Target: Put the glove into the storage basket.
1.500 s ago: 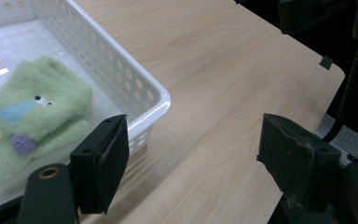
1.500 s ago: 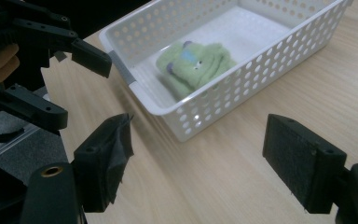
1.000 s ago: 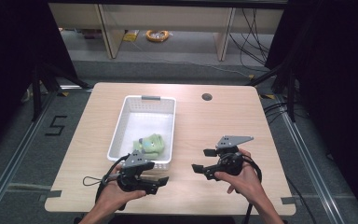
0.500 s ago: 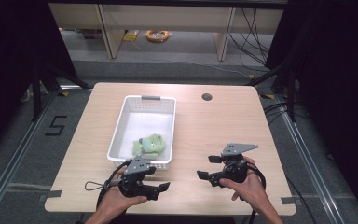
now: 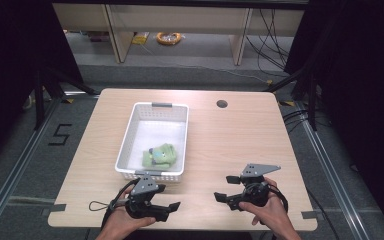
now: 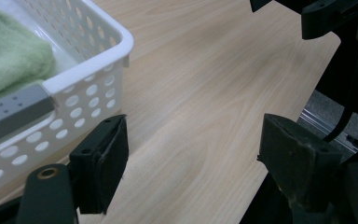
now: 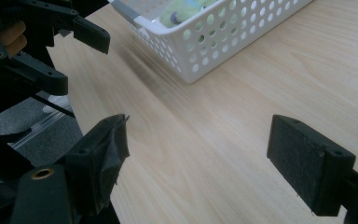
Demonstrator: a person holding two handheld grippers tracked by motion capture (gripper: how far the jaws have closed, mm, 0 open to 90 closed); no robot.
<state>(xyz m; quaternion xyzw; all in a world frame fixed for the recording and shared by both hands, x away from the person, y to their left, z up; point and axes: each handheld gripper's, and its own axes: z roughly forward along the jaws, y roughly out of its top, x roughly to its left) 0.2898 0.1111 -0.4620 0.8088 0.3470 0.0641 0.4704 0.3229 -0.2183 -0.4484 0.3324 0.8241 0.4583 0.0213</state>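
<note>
Lying in basket [image 5: 130, 131], green toy [image 5: 160, 155]; long axis unclear, no readable writing. Holding left gripper [image 5: 176, 204] and right gripper [image 5: 228, 187] wide apart, gripping nothing.

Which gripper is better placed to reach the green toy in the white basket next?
Left, probably. The left gripper sits just below the basket's near rim, where the green toy lies. The right gripper is farther off to the side. Both are open and empty.

Both hands sit closer to the counter's [image 5: 230, 145] near edge than a second ago: the right claw [image 5: 228, 188] is lower, the left claw [image 5: 167, 211] farther from the white basket [image 5: 125, 150].
</note>
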